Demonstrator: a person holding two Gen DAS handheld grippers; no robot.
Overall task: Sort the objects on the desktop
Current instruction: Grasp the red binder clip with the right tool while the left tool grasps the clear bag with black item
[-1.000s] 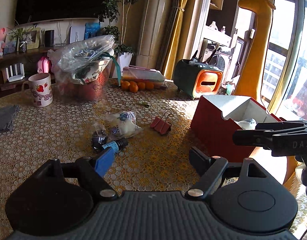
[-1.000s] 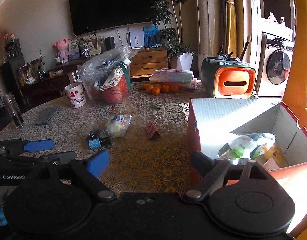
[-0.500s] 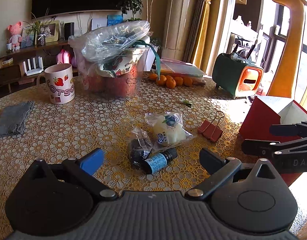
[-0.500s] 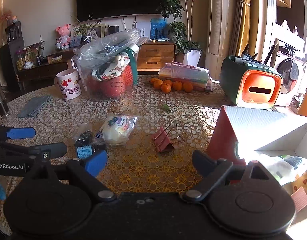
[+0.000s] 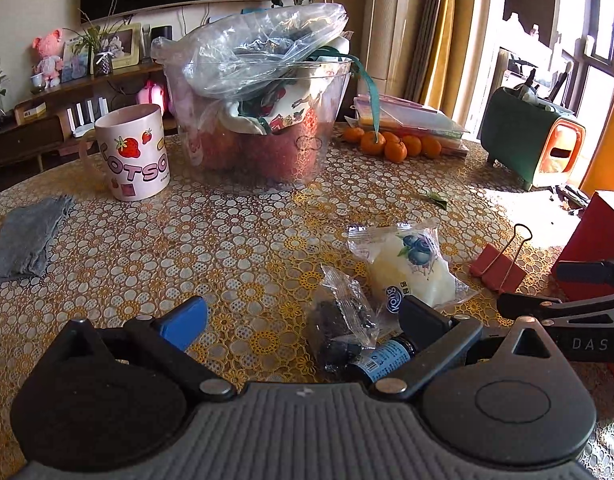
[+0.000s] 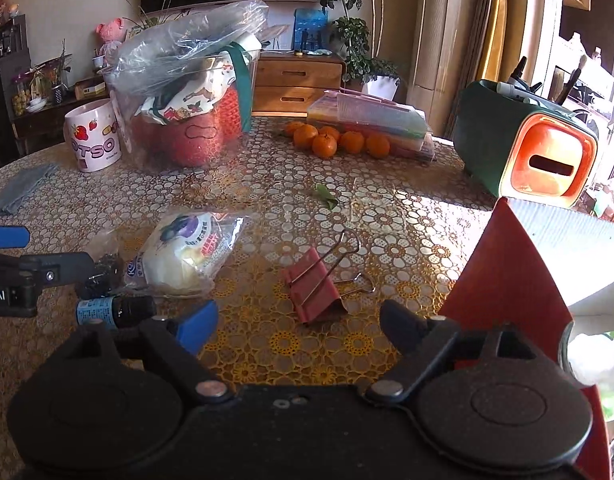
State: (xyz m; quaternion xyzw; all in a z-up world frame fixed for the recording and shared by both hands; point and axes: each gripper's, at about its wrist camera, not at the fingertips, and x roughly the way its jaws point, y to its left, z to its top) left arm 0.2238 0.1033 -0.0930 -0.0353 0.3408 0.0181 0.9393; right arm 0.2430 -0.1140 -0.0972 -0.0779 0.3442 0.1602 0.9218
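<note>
Blue-tipped left gripper (image 5: 303,318) fingers spread wider than before, right gripper (image 6: 299,320) closing, both empty

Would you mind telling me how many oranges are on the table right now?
5 oranges show, clustered together at the table's far side in front of the stack of colourful folders; more may be hidden behind them.

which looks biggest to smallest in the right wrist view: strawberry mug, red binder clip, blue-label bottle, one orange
As they appear:
1. red binder clip, though it lies nearer the camera, which inflates it
2. strawberry mug, close to the clip in apparent size, so that order is unsure
3. blue-label bottle
4. one orange
</note>
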